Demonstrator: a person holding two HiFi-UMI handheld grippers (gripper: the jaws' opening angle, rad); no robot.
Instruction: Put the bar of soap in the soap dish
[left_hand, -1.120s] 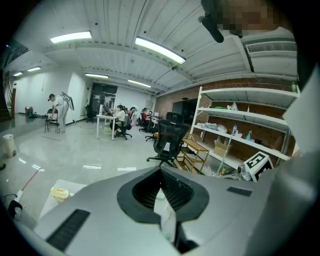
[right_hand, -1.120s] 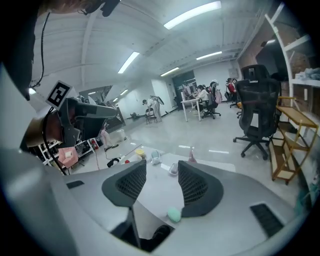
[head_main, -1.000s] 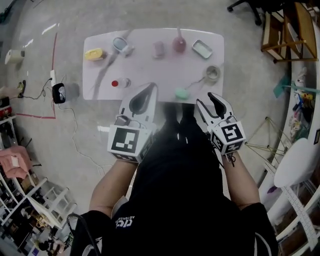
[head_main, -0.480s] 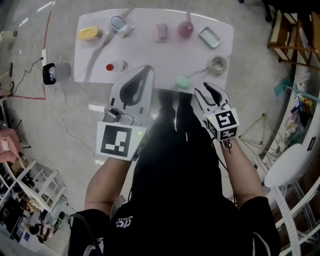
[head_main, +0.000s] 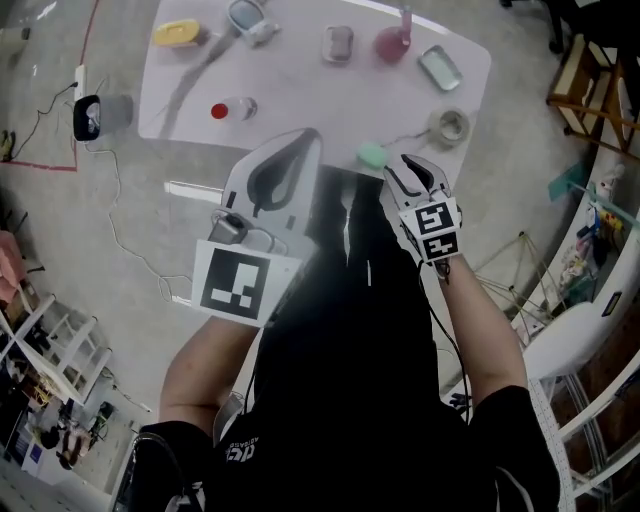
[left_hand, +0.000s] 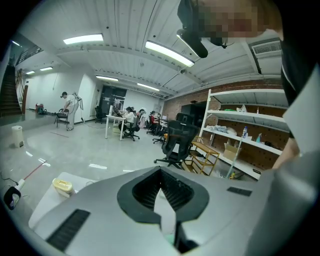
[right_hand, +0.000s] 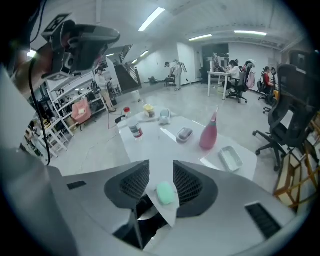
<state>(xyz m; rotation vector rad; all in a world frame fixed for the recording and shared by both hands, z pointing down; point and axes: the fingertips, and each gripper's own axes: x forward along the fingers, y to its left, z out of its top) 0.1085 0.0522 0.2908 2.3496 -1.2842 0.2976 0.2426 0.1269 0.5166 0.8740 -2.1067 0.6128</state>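
Right gripper (head_main: 408, 168) has dropped near soap (head_main: 372, 155), jaws just closing, empty.

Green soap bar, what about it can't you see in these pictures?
Head view: oval green soap bar is too small for any stamp or texture.
Left gripper view: the shut left hand-held gripper hides all but a green sliver.
Right gripper view: the open right hand-held gripper frames it; its underside faces the white table.
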